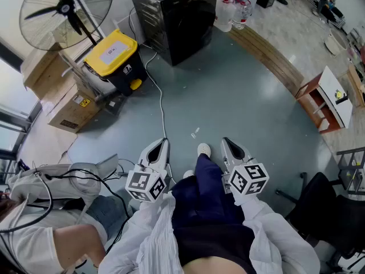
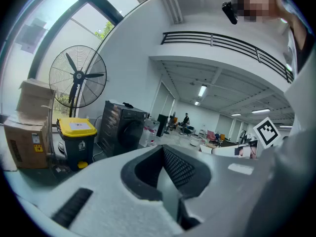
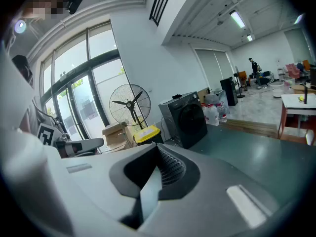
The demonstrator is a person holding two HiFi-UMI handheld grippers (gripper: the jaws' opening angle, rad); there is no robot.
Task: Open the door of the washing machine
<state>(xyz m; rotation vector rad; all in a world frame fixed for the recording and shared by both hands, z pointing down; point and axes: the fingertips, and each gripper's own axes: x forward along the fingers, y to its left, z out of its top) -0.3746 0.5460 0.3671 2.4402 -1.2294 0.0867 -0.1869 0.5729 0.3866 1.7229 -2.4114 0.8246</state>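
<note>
Both claws are pressed together and pinch nothing: the left gripper (image 1: 161, 147) and the right gripper (image 1: 228, 147) hang side by side near my operator's body, tips pointing out over bare floor, and each gripper view shows its two jaws meeting with no gap and nothing between them.

The washing machine (image 1: 177, 21) stands at the far side of the room, well apart from both claws, with open floor in between. Its round dark door (image 3: 195, 117) looks flush with the front, so I judge the task has not begun. Everything is left to do: cross the floor, get a claw on the door's edge or handle, and swing it out. I cannot make out a handle from here.

Counting outward from it, I see one washing machine with one door. Just to its right is a cluster of clear water bottles (image 1: 231, 10); there are at least two, but I cannot tell the exact number. To its left are one yellow-lidded bin (image 1: 114, 61), one standing fan (image 1: 65, 7) and two cardboard boxes (image 1: 71, 110). One cable (image 1: 161, 104) trails across the floor from the machine's side toward me. Far right stands one small red-and-white table (image 1: 328, 99).
</note>
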